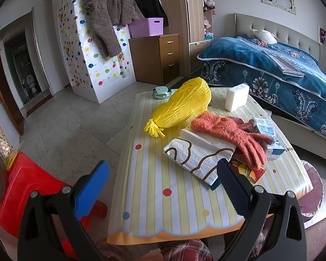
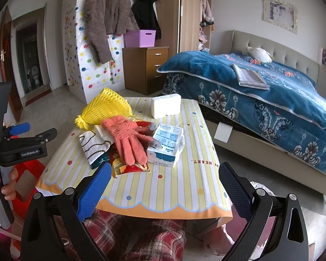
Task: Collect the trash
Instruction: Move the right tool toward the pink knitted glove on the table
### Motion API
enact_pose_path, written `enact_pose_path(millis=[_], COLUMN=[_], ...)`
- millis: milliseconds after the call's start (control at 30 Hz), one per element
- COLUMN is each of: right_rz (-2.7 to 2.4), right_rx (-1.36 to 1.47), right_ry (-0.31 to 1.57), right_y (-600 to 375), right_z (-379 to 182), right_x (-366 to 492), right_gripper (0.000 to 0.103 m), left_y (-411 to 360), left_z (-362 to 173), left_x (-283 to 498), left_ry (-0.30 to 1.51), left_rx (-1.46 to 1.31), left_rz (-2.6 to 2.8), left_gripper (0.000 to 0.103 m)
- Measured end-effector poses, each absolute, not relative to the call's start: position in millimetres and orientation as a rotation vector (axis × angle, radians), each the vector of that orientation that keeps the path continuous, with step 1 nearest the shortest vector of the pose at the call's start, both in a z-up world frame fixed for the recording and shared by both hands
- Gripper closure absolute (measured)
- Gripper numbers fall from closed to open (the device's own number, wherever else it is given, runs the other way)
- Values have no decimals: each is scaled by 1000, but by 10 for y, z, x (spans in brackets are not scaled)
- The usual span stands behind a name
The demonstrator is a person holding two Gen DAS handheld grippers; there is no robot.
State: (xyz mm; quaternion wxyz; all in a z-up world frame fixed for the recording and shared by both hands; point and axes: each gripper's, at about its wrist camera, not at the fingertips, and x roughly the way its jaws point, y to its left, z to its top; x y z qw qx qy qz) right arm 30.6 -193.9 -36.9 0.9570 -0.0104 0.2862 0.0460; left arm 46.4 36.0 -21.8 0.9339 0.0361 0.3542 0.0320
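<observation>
We held the left claw (image 1: 163, 187) wide and empty, tilted down over the near edge of the surface (image 1: 180, 206), likely to survey before choosing. Left to right lay a yellow net (image 1: 184, 106), a white wrapper (image 1: 197, 158), an orange glove (image 1: 234, 134) draped across a red packet (image 2: 128, 169), then a tissue pack (image 2: 166, 144), with a foam block (image 2: 166, 105) behind. The trash sat heaped mid-surface, pieces overlapping, so we judged the glove needed shifting first. The right claw (image 2: 165, 191) hung wide too, holding nothing, short of the pile.
</observation>
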Motion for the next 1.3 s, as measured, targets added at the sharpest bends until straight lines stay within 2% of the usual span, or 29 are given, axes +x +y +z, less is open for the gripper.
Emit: enact_pose_path(millis=[1000,1233,1300], right_rz=[95,70,128], right_rx=[-5,38,117], right_ry=[542,569,488], right_y=[-1997,-2189,-2265], right_z=[-357,-583,-632], right_x=[301,477,557], right_gripper=[5,5,5], left_y=[264,240,238], left_z=[-276,-407,-450], left_x=[472,539,576], left_ry=[737,770,779], left_rx=[80,89,87], left_rz=[56,44,40], left_gripper=[7,7,7])
